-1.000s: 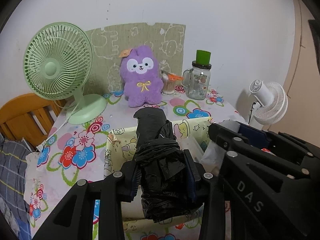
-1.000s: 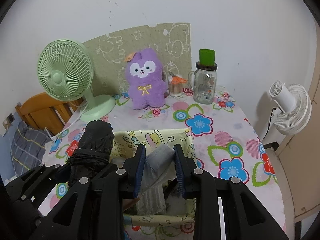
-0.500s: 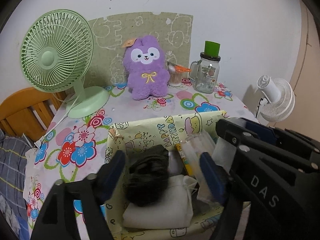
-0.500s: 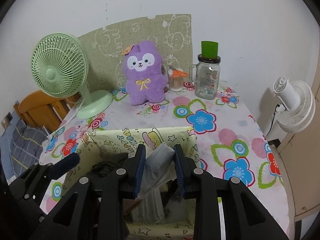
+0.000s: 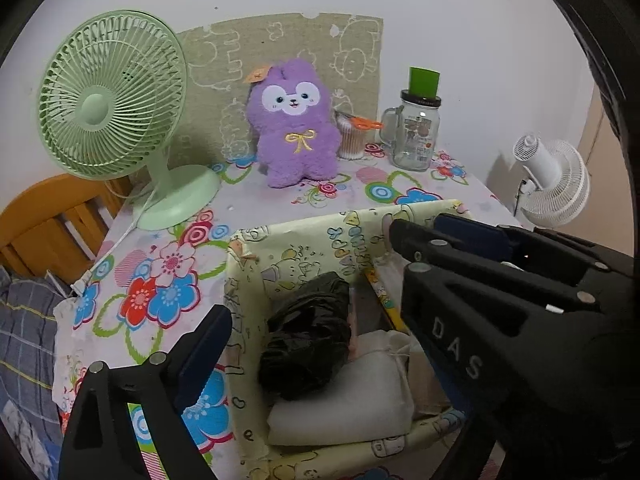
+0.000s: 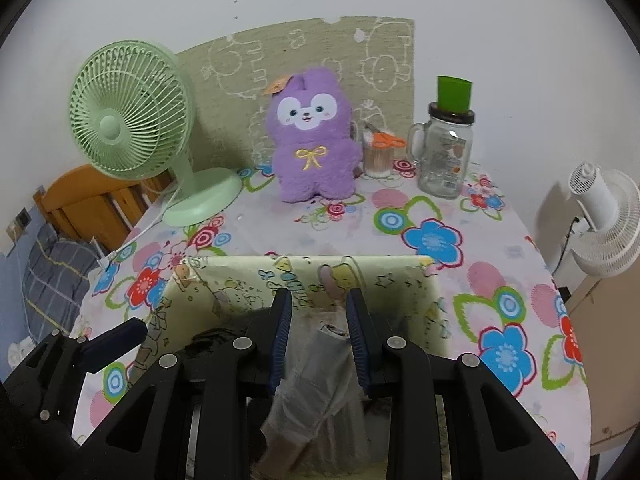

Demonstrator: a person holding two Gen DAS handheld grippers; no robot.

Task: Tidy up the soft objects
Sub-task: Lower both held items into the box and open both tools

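Lying in the box, the black bundle rests on a white pad, apart from the left claw, whose jaws have just been opening and stand wide with the bundle below and between them, untouched (only its left finger shows clearly). Further right, the right claw is clamped on a clear packet over the box.

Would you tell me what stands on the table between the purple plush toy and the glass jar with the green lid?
A small cup of sticks with orange scissors on top stands between the purple plush toy and the glass jar, clearest in the right wrist view.
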